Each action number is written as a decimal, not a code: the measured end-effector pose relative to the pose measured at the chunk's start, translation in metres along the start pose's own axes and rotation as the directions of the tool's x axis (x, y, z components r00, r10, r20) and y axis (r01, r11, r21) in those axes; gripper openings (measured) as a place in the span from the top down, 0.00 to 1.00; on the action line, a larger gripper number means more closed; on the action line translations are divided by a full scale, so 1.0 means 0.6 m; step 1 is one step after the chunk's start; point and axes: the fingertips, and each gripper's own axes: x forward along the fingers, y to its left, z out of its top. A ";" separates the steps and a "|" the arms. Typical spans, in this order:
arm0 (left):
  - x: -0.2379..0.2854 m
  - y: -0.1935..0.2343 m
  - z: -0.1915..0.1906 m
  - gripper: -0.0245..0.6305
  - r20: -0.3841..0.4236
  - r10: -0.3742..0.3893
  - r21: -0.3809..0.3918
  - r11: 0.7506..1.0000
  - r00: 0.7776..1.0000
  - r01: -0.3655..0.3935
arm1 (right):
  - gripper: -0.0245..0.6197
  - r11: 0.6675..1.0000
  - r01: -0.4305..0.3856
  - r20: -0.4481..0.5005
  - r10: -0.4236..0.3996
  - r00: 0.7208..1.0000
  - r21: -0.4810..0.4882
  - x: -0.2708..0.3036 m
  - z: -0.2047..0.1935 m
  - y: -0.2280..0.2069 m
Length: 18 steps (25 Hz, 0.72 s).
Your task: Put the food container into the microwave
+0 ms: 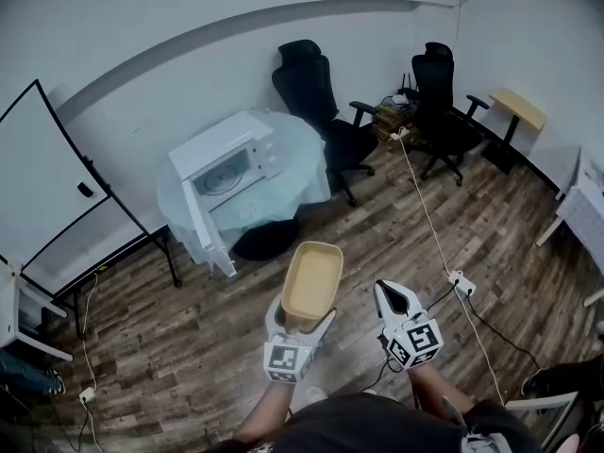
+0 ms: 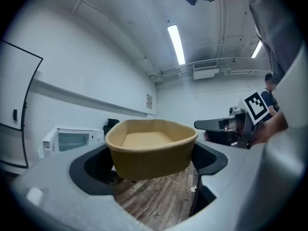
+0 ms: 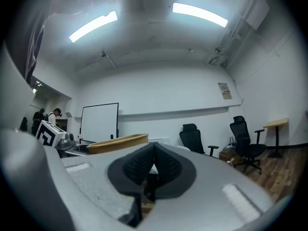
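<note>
My left gripper [image 1: 302, 321] is shut on a tan, empty food container [image 1: 311, 279], holding it level in the air above the wooden floor. In the left gripper view the container [image 2: 151, 146] fills the space between the wide-set jaws. A white microwave [image 1: 226, 163] stands on a round table [image 1: 307, 154] ahead and to the left, with its door [image 1: 203, 226] swung open; it is small and distant in the left gripper view [image 2: 72, 141]. My right gripper [image 1: 389, 291] hovers beside the container, shut with nothing in it; its pads [image 3: 144, 165] meet.
Two black office chairs [image 1: 316, 97] [image 1: 439, 83] stand behind the table. A whiteboard [image 1: 42, 177] leans at the left. A white cable with a power strip [image 1: 460, 281] runs across the floor on the right. A small wooden table [image 1: 517, 109] is at the far right.
</note>
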 end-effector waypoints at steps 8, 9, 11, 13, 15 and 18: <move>-0.034 0.026 -0.018 0.19 -0.006 -0.002 -0.034 0.999 1.000 0.001 | 0.96 0.999 -0.005 0.025 0.004 1.000 0.034 0.011 -0.002 0.039; -0.038 0.029 -0.018 0.19 -0.002 -0.007 -0.035 0.999 1.000 0.007 | 0.96 0.999 -0.006 0.023 0.005 1.000 0.038 0.015 -0.005 0.047; -0.047 0.035 -0.016 0.19 0.009 -0.018 -0.036 0.999 1.000 0.018 | 0.96 0.999 -0.013 0.015 0.013 1.000 0.033 0.023 -0.010 0.069; -0.057 0.044 -0.015 0.19 0.019 -0.028 -0.040 0.999 0.999 0.028 | 0.96 1.000 -0.027 0.006 0.027 1.000 0.003 0.027 -0.008 0.096; -0.068 0.055 -0.017 0.19 0.023 -0.040 -0.039 0.998 0.999 0.041 | 0.96 0.999 -0.036 0.011 0.037 0.999 -0.027 0.030 -0.002 0.122; -0.081 0.072 -0.020 0.19 0.023 -0.050 -0.033 0.998 0.998 0.051 | 0.96 0.998 -0.039 0.022 0.040 0.999 -0.042 0.037 0.007 0.149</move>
